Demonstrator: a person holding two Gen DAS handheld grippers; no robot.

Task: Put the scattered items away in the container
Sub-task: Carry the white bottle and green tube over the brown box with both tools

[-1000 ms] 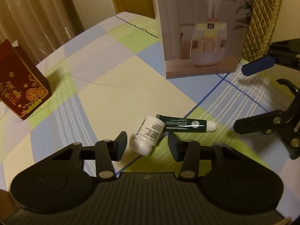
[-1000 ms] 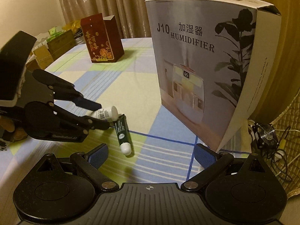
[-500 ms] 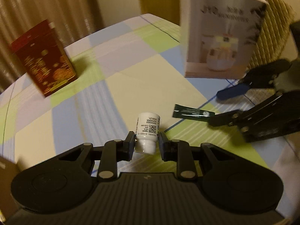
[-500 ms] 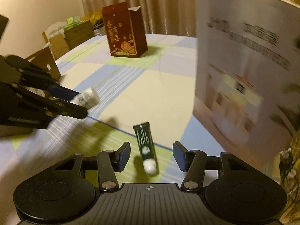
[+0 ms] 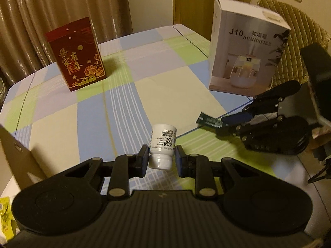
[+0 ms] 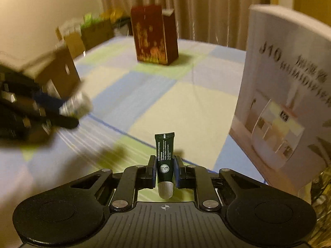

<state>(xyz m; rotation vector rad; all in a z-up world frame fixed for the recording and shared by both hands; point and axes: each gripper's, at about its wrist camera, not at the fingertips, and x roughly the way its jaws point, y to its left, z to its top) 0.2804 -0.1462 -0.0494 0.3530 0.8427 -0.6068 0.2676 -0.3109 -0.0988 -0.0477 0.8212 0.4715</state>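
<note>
My left gripper (image 5: 162,159) is shut on a small white pill bottle (image 5: 162,144), held cap-down above the checked tablecloth. My right gripper (image 6: 164,170) is shut on a dark green tube (image 6: 164,159) with a white cap, lifted off the cloth. In the left wrist view the right gripper (image 5: 224,124) holds the tube (image 5: 208,121) at the right. In the right wrist view the left gripper (image 6: 62,111) with the bottle (image 6: 75,105) shows blurred at the left. A brown cardboard box (image 6: 60,72) stands at the left table edge.
A dark red gift box (image 5: 76,54) stands at the far left of the table. A white humidifier box (image 5: 244,51) stands upright at the right, also close in the right wrist view (image 6: 289,95). A quilted chair back (image 5: 300,26) is behind it.
My left gripper closed on the white bottle and lifted it to the left. My right gripper moved over the green tube, closed on it and lifted it.
</note>
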